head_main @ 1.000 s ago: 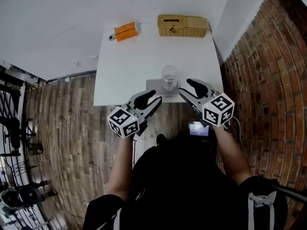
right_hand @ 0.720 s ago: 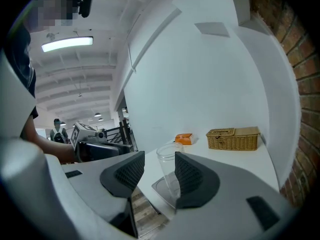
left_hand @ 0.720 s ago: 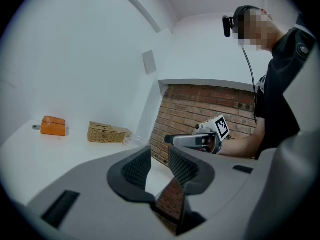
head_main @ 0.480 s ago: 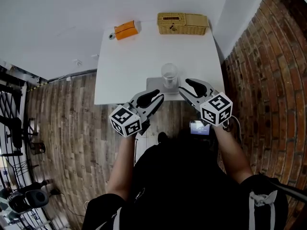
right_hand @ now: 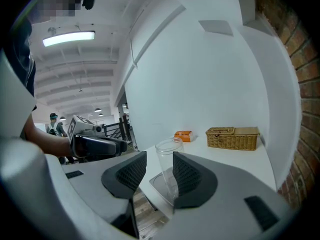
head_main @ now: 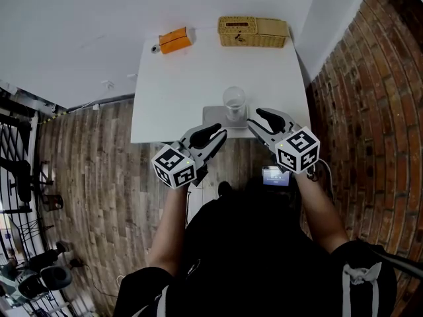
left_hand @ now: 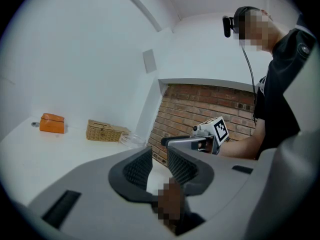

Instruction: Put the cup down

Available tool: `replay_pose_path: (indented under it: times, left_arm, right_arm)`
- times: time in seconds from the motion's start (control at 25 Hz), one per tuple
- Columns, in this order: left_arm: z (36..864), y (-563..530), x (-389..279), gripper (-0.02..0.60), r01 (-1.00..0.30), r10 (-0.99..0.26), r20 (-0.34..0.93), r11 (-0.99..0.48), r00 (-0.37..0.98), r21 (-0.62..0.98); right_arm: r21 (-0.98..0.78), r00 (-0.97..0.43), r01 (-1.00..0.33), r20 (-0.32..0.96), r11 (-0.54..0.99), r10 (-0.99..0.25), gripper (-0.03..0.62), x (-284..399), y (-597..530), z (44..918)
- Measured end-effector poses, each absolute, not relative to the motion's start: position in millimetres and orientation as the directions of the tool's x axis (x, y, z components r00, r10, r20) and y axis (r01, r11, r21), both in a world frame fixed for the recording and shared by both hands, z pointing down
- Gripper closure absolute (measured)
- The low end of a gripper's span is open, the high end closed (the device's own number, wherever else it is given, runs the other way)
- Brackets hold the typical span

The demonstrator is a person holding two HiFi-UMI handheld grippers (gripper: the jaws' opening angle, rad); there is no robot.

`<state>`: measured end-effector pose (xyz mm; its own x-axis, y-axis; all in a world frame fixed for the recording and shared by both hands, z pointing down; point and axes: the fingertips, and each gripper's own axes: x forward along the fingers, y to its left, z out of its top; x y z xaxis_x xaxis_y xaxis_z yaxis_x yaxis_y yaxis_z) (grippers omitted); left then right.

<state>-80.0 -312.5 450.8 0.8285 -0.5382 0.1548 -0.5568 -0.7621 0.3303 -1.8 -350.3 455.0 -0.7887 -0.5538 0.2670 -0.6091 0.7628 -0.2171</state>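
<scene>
A clear plastic cup (head_main: 233, 103) stands upright on a grey square mat (head_main: 213, 119) near the front edge of the white table (head_main: 178, 91). Neither gripper touches it. My left gripper (head_main: 217, 133) hovers just off the table's front edge, left of the cup; its jaws are closing, with a narrow gap and nothing between them (left_hand: 159, 165). My right gripper (head_main: 254, 119) is held right of the cup, shut and empty. In the right gripper view the cup (right_hand: 167, 154) shows beyond the pads on the mat (right_hand: 159, 181). In the left gripper view its rim (left_hand: 131, 140) peeks out.
A wicker basket (head_main: 252, 34) and an orange box (head_main: 174, 41) sit at the table's far edge. A brick wall (head_main: 370, 111) runs along the right, a white wall behind the table. Wooden floor (head_main: 92, 164) lies to the left.
The left gripper's fingers have come closer together. Both grippers have stayed near the table's front edge, and the cup has not moved.
</scene>
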Motion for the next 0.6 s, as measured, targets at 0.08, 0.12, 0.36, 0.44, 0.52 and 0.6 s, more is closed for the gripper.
replay_pose_path:
  times: [0.08, 0.12, 0.36, 0.44, 0.52, 0.6]
  left_arm:
    - [450.6, -312.6, -80.6, 0.483, -0.558, -0.539, 0.154, -0.762, 0.828, 0.33]
    - [450.2, -312.9, -81.1, 0.483, -0.558, -0.54, 0.154, -0.761, 0.827, 0.33]
    - [449.2, -314.4, -82.5, 0.497, -0.564, -0.547, 0.15, -0.759, 0.823, 0.326]
    - [449.6, -314.4, -82.6, 0.503, -0.564, -0.548, 0.149, -0.759, 0.823, 0.326]
    - [450.1, -314.0, -83.0, 0.506, -0.563, -0.547, 0.15, -0.759, 0.824, 0.328]
    - [450.0, -313.7, -83.3, 0.508, -0.563, -0.546, 0.151, -0.759, 0.824, 0.328]
  right_arm:
    - [-0.214, -0.787, -0.611, 0.269, 0.762, -0.555, 0.419, -2.2, -350.7, 455.0]
    - [-0.212, -0.786, -0.612, 0.27, 0.762, -0.556, 0.419, -2.4, -351.1, 454.8]
    - [-0.199, -0.783, -0.614, 0.275, 0.764, -0.558, 0.419, -2.1, -352.3, 454.5]
    - [-0.193, -0.783, -0.613, 0.277, 0.766, -0.557, 0.419, -2.3, -352.2, 454.9]
    - [-0.187, -0.782, -0.613, 0.28, 0.768, -0.556, 0.419, -3.0, -352.0, 455.7]
    - [-0.185, -0.781, -0.613, 0.283, 0.768, -0.556, 0.419, -3.3, -352.0, 456.2]
